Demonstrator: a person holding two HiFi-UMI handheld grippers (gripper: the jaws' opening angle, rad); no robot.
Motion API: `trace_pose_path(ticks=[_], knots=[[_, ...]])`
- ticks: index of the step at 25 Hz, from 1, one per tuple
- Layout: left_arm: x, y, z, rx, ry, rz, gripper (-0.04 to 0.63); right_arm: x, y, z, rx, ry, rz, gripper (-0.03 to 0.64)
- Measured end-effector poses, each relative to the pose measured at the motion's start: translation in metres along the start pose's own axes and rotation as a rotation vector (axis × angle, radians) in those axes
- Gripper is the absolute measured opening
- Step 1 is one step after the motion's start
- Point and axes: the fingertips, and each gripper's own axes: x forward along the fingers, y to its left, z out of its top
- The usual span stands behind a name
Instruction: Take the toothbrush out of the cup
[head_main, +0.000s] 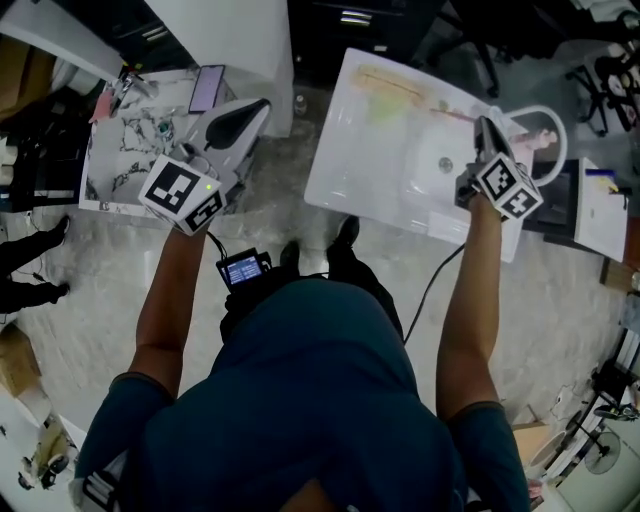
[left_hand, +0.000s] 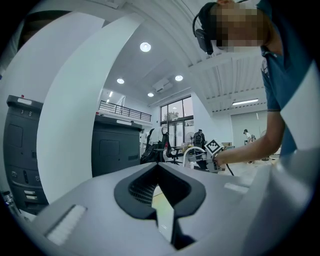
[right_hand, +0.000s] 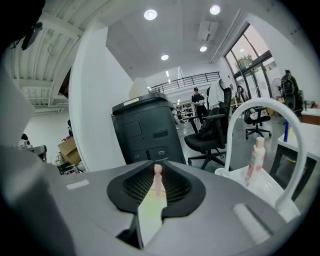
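Left tongs (left_hand: 159, 175): narrow gap, nothing in it, at the edge of the marbled surface (head_main: 120, 170). Right tongs (head_main: 486, 138) are over the sink (head_main: 350, 150), pinching the toothbrush (right_hand: 158, 179). Only its pink end shows past the pads. The rest is buried between them, so can't tell head from handle. Long axis is upright in the right gripper view, pink end up. In the head view the brush is too small to make out. Faucet (right_hand: 265, 107) and bottle (right_hand: 256, 161) sit right of it.
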Motion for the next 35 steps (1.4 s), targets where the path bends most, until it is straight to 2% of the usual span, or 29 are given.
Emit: trace_pose_path(ticks=[10, 23, 29, 35], knots=[[-0.001, -0.017, 0.014, 0.04, -0.022, -0.054, 0.0, -0.051, -0.012, 0.014, -0.024, -0.054, -0.055, 0.061], [-0.017, -0.024, 0.031, 0.054, -0.054, -0.079, 0.0, -0.116, -0.001, 0.038, -0.035, -0.148, -0.056, 0.064], [-0.027, -0.026, 0.04, 0.062, -0.068, -0.086, 0.0, -0.154, 0.02, 0.065, -0.065, -0.219, -0.039, 0.063], [-0.044, -0.022, 0.044, 0.073, -0.061, -0.083, 0.0, -0.187, 0.061, 0.09, -0.104, -0.264, 0.002, 0.061]])
